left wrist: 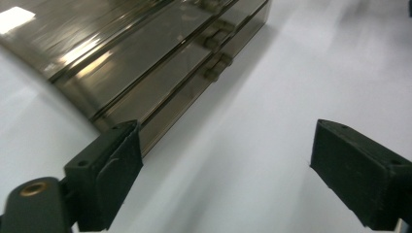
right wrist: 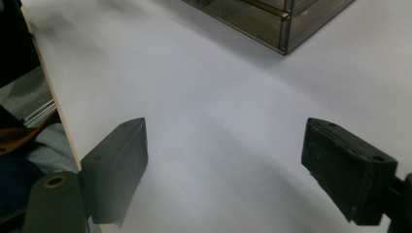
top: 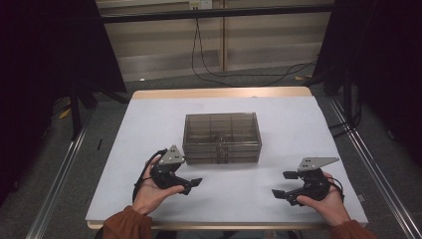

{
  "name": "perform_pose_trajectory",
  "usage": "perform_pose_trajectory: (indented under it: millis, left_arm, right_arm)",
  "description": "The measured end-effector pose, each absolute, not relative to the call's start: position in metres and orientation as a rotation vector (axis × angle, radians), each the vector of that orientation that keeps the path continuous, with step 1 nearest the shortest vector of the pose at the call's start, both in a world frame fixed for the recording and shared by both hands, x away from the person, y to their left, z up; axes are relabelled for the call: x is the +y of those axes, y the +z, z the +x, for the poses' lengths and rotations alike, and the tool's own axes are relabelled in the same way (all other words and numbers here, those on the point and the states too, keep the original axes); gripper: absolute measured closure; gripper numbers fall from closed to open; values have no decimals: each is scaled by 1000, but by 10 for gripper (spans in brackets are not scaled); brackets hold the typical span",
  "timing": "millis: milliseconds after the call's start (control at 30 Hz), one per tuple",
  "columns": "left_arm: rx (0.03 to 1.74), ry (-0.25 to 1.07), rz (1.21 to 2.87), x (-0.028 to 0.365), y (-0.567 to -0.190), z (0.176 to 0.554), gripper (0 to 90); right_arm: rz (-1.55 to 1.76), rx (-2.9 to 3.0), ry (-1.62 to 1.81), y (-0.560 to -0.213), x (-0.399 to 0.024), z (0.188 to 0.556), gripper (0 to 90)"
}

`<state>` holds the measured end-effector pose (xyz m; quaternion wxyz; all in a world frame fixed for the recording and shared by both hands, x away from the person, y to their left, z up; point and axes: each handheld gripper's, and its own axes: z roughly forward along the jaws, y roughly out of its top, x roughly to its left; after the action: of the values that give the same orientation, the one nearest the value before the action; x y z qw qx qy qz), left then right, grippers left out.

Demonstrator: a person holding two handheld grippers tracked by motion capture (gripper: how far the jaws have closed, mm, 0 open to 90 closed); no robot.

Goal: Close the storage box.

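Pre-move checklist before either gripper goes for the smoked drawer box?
1. Left gripper open, nothing between fingers: ok.
2. Right gripper open, empty: ok.
3. Drawer box upright on the table, drawers shut: ok.
4. Table between grippers and box free of other things: ok.
5. Cables free of the box: ok.
6. Box contents: cannot tell, walls too dark.

One smoked-plastic drawer cabinet stands at the middle of the table. Two grippers are present: one left gripper near the front-left edge, one right gripper near the front-right edge.
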<state>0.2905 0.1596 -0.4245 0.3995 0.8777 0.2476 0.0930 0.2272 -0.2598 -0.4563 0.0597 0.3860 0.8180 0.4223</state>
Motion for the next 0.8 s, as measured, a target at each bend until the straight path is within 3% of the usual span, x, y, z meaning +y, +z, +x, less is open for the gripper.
perform_pose_trajectory:
  millis: [200,467,800]
  left_arm:
    - [731,268,2197,192,-428,284,74]
    - [756,344,2172,228,-434,260,60]
    - [872,380,2083,254,-440,257,55]
  right_arm:
    - [1202,2445,1264,-456,-263,227,104]
    - [1224,2421,1245,-456,-265,226,102]
    - [1270,2351,1242,-453,-272,225,100]
